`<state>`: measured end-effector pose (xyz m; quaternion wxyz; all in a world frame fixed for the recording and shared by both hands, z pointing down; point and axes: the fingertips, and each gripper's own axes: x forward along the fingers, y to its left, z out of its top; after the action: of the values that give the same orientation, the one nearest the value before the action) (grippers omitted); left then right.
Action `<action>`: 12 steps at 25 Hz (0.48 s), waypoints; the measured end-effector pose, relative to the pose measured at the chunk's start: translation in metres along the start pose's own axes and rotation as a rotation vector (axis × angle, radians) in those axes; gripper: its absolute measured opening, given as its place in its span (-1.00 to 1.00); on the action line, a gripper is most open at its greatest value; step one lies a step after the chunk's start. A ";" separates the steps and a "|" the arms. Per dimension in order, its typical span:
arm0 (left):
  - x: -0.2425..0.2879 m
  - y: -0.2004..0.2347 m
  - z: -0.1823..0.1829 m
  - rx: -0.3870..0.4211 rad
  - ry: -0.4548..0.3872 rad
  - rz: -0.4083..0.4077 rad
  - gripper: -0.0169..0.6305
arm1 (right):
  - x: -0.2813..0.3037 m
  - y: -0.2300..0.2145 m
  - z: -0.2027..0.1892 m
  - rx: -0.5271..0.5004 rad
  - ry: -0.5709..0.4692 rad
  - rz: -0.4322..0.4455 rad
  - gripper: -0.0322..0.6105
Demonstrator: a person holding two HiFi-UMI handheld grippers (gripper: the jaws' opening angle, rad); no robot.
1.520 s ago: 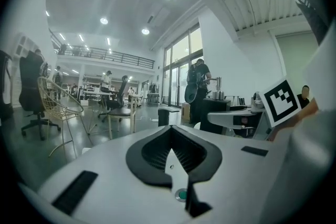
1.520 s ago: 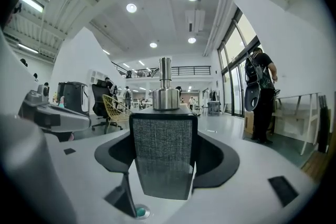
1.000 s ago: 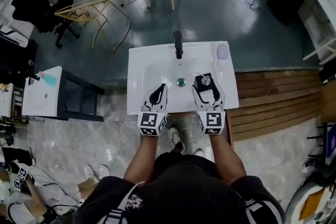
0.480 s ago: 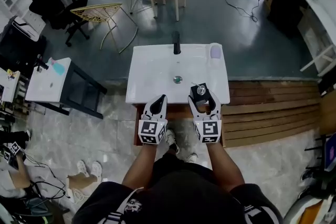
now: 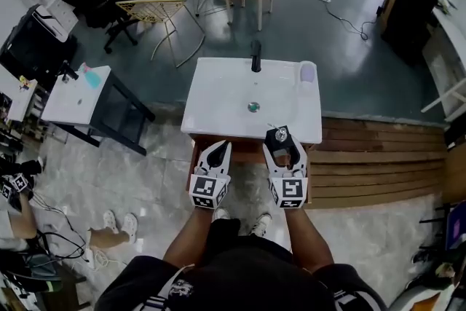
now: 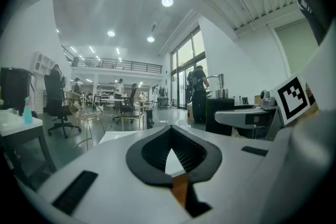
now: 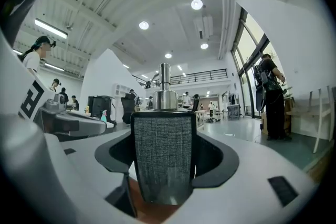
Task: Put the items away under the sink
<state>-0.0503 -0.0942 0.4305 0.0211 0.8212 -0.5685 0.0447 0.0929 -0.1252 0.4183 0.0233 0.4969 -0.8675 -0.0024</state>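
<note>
In the head view the white sink top (image 5: 218, 102) with a black faucet (image 5: 255, 54) stands ahead of me, and the brown cabinet front (image 5: 247, 150) shows below its near edge. My right gripper (image 5: 285, 145) is shut on a dark grey soap dispenser (image 5: 281, 135) with a chrome pump, held upright just in front of that edge. In the right gripper view the dispenser (image 7: 164, 160) fills the space between the pads of the right gripper (image 7: 164, 136). My left gripper (image 5: 218, 149) hangs beside it, jaws together and empty; the left gripper (image 6: 170, 131) shows nothing between its tips.
A lilac item (image 5: 308, 72) sits on the sink's far right corner. A small white table (image 5: 73, 102) with a blue spray bottle (image 5: 90, 76) stands to the left. Wooden decking (image 5: 378, 156) lies to the right. A yellow wire chair (image 5: 156, 11) and other furniture stand beyond the sink.
Both grippers have drawn back from over the basin to just in front of the sink's near edge. The dispenser stays in the right gripper. The sink now lies farther ahead.
</note>
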 end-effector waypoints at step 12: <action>-0.024 0.030 0.001 -0.005 -0.009 -0.089 -0.93 | 0.000 0.054 0.042 0.039 -0.076 -0.032 0.11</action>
<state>-0.0864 -0.0821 0.4267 0.0227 0.8458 -0.5316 0.0384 0.0447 -0.0985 0.3775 -0.0194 0.5107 -0.8595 -0.0045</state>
